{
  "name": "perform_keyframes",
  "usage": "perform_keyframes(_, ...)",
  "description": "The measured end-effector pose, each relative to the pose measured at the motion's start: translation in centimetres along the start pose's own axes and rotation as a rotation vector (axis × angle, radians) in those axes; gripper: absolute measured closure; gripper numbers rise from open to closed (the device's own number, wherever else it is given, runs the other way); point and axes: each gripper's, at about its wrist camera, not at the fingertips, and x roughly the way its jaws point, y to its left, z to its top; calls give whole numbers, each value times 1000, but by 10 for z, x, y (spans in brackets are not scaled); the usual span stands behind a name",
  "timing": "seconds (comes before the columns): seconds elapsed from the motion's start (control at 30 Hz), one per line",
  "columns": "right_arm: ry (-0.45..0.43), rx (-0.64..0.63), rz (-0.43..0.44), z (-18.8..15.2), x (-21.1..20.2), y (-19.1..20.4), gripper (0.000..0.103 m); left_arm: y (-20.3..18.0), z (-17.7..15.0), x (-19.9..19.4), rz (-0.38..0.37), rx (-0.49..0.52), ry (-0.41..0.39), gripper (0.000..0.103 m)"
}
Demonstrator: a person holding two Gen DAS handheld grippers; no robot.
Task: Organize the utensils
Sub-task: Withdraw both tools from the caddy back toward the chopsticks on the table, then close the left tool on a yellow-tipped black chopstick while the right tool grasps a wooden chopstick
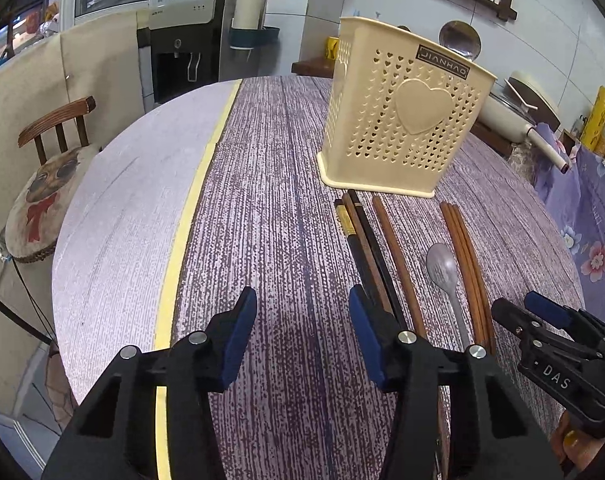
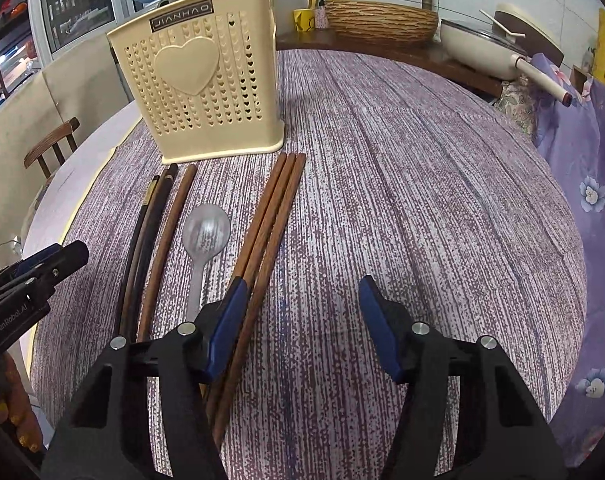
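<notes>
While your left gripper (image 1: 302, 312) and right gripper (image 2: 300, 304) stand with fingers parted, gripping nothing, the cream holder (image 2: 198, 84) reads "JIANHAO".

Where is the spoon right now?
The spoon lies flat on the table, bowl towards the cream utensil holder. In the right wrist view it sits between a single brown chopstick on its left and three brown chopsticks on its right.

Cream heart-perforated holder (image 2: 206, 92), brown chopsticks (image 2: 270, 216)

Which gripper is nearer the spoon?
Right. The right gripper sits just right of the spoon, across the brown chopsticks; the left gripper sits further left, beyond the dark chopsticks.
</notes>
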Motion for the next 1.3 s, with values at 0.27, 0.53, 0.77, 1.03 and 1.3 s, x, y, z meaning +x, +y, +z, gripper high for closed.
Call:
perform_keyframes(0.27,27,-12,-45,5,5,-1,51,-6,-2,5,-1,23,20,55)
perform_keyframes(0.53,43,8,-25,10,12,-5,55,-15,5,13,-20,35,41,56)
perform_keyframes(0.77,33,1,-28,9,11,-7,55,-28,9,24,-10,71,54,59)
perform_keyframes(1.03,34,-3,-25,9,12,-6,55,-25,6,27,12,75,56,63)
perform_keyframes(1.3,45,-10,-27,15,17,-7,55,-18,12,29,16,52,71,63)
